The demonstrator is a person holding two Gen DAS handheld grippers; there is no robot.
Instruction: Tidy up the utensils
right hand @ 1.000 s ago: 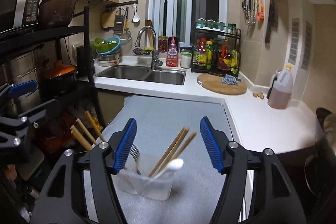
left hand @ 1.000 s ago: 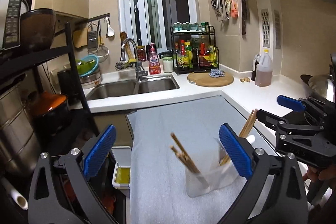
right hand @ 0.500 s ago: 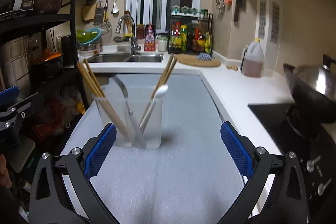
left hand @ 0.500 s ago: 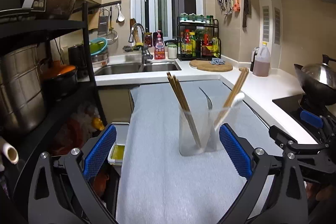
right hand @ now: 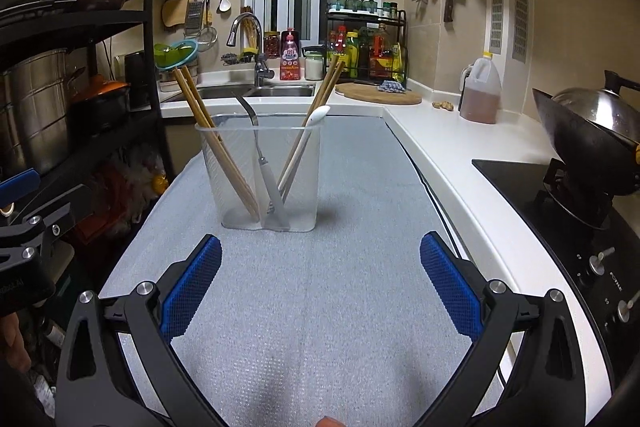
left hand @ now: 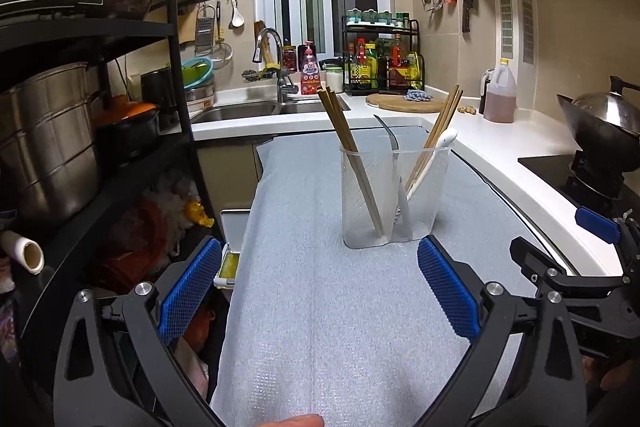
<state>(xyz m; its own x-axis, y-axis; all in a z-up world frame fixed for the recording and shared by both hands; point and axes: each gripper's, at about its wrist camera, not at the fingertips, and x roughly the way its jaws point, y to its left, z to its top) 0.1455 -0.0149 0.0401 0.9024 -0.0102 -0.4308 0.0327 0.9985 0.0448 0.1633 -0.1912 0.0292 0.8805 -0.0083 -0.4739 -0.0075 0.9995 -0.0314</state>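
Note:
A clear plastic utensil holder (left hand: 394,195) (right hand: 264,167) stands upright on the grey mat (left hand: 320,307) (right hand: 304,287). In it lean two pairs of wooden chopsticks (left hand: 344,135) (right hand: 200,115), a metal fork (left hand: 390,139) (right hand: 250,115) and a white spoon (left hand: 436,151) (right hand: 316,119). My left gripper (left hand: 318,251) is open, low over the mat, short of the holder with nothing between its blue pads. My right gripper (right hand: 320,247) is also wide open and empty, a little short of the holder. Each gripper shows at the edge of the other's view (left hand: 592,267) (right hand: 24,215).
A black shelf rack (left hand: 176,107) with steel pots stands left of the mat. A wok (right hand: 588,123) sits on the black hob (right hand: 560,211) at right. Behind are a double sink (left hand: 256,111), a spice rack (left hand: 380,67), a round board (left hand: 404,103) and an oil jug (left hand: 500,95).
Both grippers have sunk and drawn back from the holder, which now stands free ahead of them. The right gripper's jaws, earlier narrower around the holder, have spread wide.

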